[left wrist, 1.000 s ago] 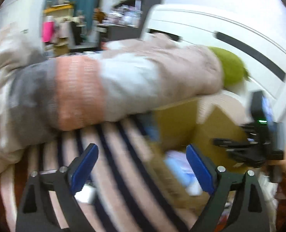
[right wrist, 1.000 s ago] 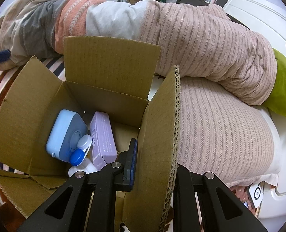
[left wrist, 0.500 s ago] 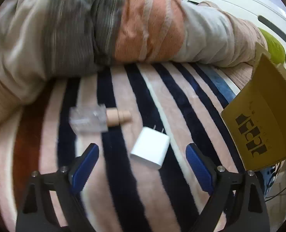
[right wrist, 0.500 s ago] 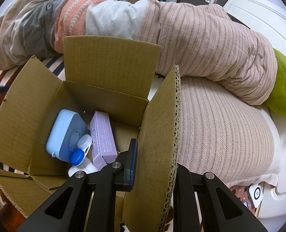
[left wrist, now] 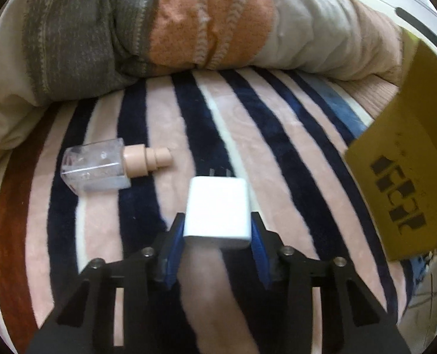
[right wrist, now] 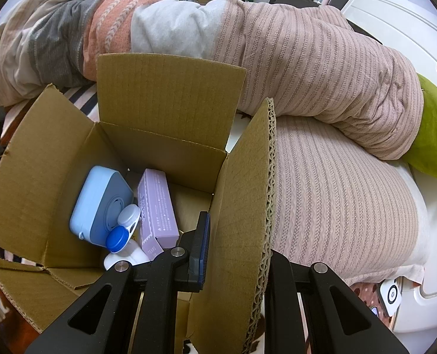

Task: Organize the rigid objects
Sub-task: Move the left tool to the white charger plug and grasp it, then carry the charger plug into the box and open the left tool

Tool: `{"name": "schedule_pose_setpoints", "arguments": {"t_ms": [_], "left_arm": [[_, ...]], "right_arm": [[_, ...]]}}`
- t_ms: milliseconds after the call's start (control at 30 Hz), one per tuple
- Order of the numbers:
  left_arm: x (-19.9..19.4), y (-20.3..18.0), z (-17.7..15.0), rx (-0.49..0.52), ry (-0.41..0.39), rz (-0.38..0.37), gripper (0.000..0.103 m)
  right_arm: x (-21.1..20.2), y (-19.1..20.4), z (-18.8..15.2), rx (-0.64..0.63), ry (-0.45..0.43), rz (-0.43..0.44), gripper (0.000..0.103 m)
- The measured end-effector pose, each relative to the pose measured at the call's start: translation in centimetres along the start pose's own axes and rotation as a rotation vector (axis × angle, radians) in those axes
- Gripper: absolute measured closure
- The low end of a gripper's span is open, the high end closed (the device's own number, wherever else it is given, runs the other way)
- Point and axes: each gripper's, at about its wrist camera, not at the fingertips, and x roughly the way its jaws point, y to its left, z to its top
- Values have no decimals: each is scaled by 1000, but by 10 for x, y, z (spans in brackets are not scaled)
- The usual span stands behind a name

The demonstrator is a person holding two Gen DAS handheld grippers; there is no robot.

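My left gripper point(left wrist: 217, 237) is shut on a white plug charger point(left wrist: 217, 211) that lies on the striped blanket point(left wrist: 277, 159). A clear bottle with a beige pump top point(left wrist: 112, 166) lies on its side to the left of it. My right gripper point(right wrist: 236, 244) is shut on the right flap point(right wrist: 242, 206) of an open cardboard box point(right wrist: 165, 153). Inside the box are a blue case point(right wrist: 100, 203), a purple carton point(right wrist: 158, 206) and a white bottle with a blue cap point(right wrist: 118, 242).
A rolled duvet in grey, orange, white and pink point(left wrist: 188, 20) lies along the back of the blanket; it also shows in the right wrist view point(right wrist: 307, 59). The box's outer flap point(left wrist: 404, 177) stands at the right. A green cushion point(right wrist: 433, 141) lies at the far right.
My left gripper has swung down from the box to the blanket, moved onto the white charger and closed on it. The right gripper has stayed still on the box flap.
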Motion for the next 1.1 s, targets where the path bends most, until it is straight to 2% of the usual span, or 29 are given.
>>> {"name": "schedule_pose_setpoints", "arguments": {"t_ms": [233, 300, 367, 400, 467, 667, 767, 900, 1000, 1100], "left_arm": [[1, -8, -2, 25, 1, 9, 64], [6, -12, 1, 22, 2, 15, 57], [11, -13, 4, 9, -6, 23, 55], [13, -14, 5, 2, -10, 30, 56], [17, -17, 9, -2, -14, 62, 65], [6, -23, 11, 30, -38, 81, 65], [-22, -20, 13, 28, -87, 61, 65], [-73, -48, 30, 115, -207, 55, 65], [-113, -79, 52, 162, -300, -7, 65], [-139, -112, 66, 197, -339, -73, 65]], "right_arm": [[0, 0, -1, 1, 0, -1, 92], [0, 0, -2, 1, 0, 0, 92], [0, 0, -2, 2, 0, 0, 92], [0, 0, -2, 2, 0, 0, 92], [1, 0, -2, 4, 0, 1, 92], [0, 0, -1, 2, 0, 1, 92], [0, 0, -1, 2, -1, 1, 92], [-1, 0, -1, 3, -1, 1, 92], [-1, 0, -1, 4, -3, 2, 92], [-1, 0, -1, 5, -5, 2, 92]]}}
